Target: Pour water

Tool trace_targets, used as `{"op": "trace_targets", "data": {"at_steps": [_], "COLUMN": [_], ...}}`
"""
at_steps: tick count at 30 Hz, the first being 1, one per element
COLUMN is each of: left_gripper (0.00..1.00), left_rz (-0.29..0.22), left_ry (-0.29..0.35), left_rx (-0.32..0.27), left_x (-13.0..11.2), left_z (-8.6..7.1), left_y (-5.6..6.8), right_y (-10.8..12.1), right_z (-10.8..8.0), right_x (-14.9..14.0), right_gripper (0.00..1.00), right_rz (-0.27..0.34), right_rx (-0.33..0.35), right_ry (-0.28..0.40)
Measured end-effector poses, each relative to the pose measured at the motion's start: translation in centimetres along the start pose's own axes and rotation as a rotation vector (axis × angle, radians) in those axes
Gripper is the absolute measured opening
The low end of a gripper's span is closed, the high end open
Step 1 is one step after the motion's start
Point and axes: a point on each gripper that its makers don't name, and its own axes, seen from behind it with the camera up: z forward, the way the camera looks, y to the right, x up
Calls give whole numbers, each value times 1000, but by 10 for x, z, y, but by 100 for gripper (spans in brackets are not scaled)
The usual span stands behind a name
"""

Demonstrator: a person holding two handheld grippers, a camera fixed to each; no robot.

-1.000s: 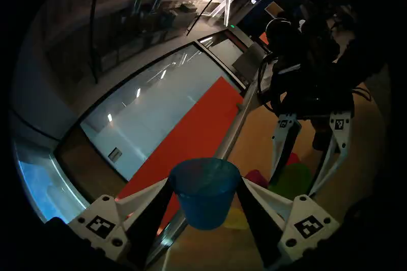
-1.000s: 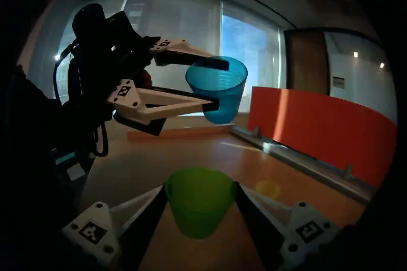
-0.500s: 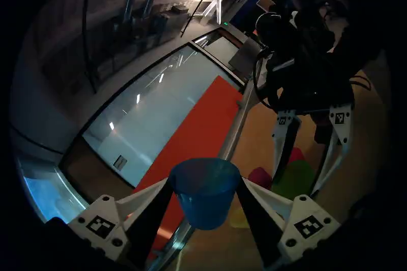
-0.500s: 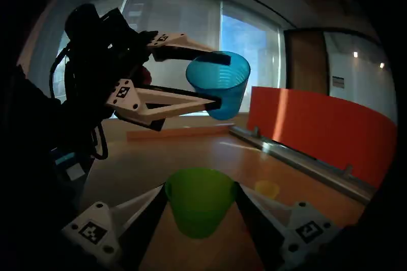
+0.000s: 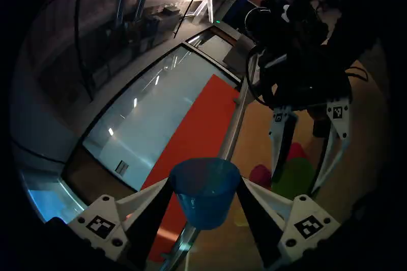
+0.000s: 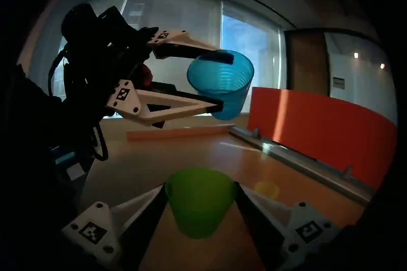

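My left gripper (image 5: pixel 204 189) is shut on a blue plastic cup (image 5: pixel 204 201), one finger on each side. In the right gripper view that left gripper (image 6: pixel 220 82) hangs in the air above the table, and the blue cup (image 6: pixel 222 84) is tilted with its mouth turned toward the camera. My right gripper (image 6: pixel 200 192) is shut on a green cup (image 6: pixel 200 205), held upright low over the wooden table (image 6: pixel 152 164). In the left gripper view the right gripper (image 5: pixel 296 184) and the green cup (image 5: pixel 299 175) lie below and beyond the blue cup. I cannot see any water.
A small yellow cup (image 6: pixel 267 188) stands on the table to the right of the green cup. A pink cup (image 5: pixel 260 174) and a red one (image 5: pixel 297 151) stand near the green cup. An orange panel (image 6: pixel 325 128) on a metal rail (image 6: pixel 300 161) edges the table's far side.
The left gripper has tipped the blue cup a little further and shifted it slightly right and up in the right gripper view. The green cup has stayed still.
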Motion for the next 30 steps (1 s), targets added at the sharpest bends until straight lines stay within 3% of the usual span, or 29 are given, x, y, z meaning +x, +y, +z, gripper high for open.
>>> {"op": "trace_targets", "data": {"at_steps": [21, 30], "left_gripper": [86, 86], "left_rz": [86, 100], "left_ry": [-5, -8], "left_rx": [-11, -9], "left_x": [4, 4], "left_z": [2, 5], "left_y": [4, 4], "right_y": [2, 4], "right_z": [0, -2], "right_x": [2, 1], "right_gripper": [94, 94], "right_rz": [-3, -1], "right_rx": [-3, -7], "right_ry": [2, 3]}}
